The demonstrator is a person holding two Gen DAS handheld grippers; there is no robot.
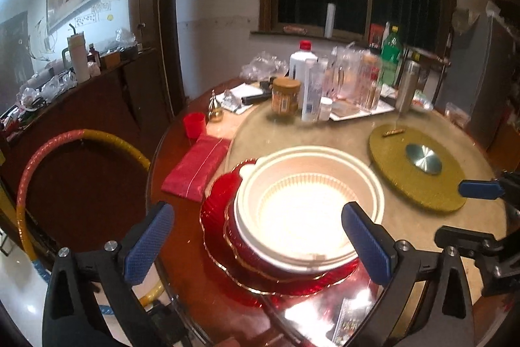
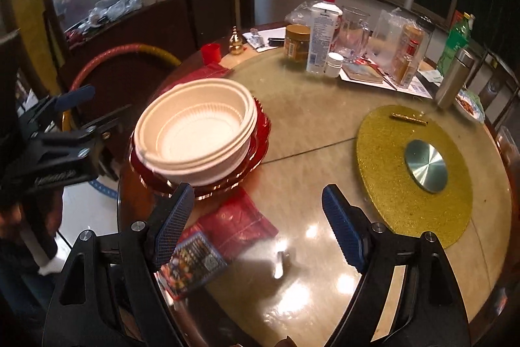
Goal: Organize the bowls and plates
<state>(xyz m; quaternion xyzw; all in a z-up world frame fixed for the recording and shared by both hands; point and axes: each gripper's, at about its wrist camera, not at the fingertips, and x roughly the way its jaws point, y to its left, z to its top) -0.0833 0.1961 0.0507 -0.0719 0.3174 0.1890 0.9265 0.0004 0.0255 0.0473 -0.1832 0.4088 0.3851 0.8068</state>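
Observation:
A stack of white ribbed bowls (image 1: 305, 207) sits on stacked red scalloped plates (image 1: 221, 213) at the near left of the round table. In the right wrist view the bowls (image 2: 198, 129) and the red plates (image 2: 260, 132) lie left of centre. My left gripper (image 1: 260, 246) is open and empty, its fingers either side of the near part of the stack, slightly above it. My right gripper (image 2: 260, 226) is open and empty over the table, just right of the stack; it shows at the right edge of the left wrist view (image 1: 481, 210).
A gold glittery disc (image 2: 416, 171) with a metal hub lies to the right. Bottles, jars and glasses (image 2: 354, 44) crowd the far side. A red packet (image 2: 240, 223) and a printed pack (image 2: 191, 262) lie near the front edge. A hoop (image 1: 81, 135) stands left of the table.

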